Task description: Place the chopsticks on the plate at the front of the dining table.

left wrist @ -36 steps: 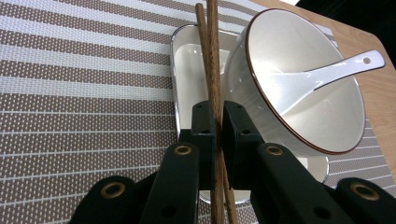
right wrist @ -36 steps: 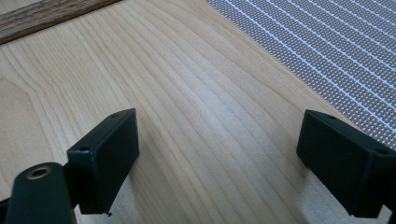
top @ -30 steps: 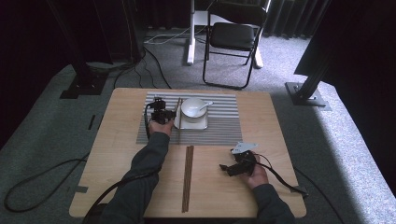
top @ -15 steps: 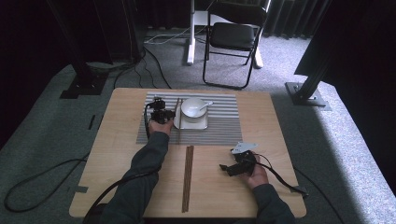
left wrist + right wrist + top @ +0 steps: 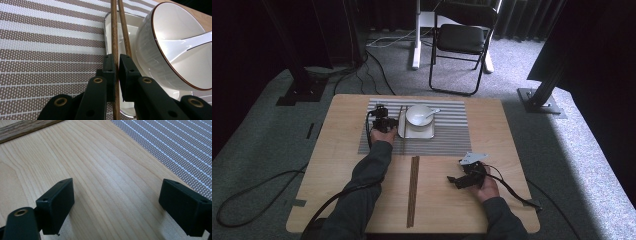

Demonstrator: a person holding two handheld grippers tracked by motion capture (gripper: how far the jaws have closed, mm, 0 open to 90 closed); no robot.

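Between left claw (image 5: 116, 65) pads: chopsticks (image 5: 115, 35)

High view overhead, faces forward-down, far. Both gripper views close, low over tabletop (image 5: 342, 165); all share striped placemat (image 5: 447, 142).

Grey carpet floor (image 5: 562, 150), black folding chair (image 5: 460, 40), dark curtains (image 5: 522, 20), cables (image 5: 242, 200), daylight patch

Bowl (image 5: 419, 115) on tray (image 5: 428, 134) crowding chopsticks (image 5: 402, 122) from the right, bare mat (image 5: 447, 142) nearer, open table (image 5: 337, 170) around the strip (image 5: 413, 190)
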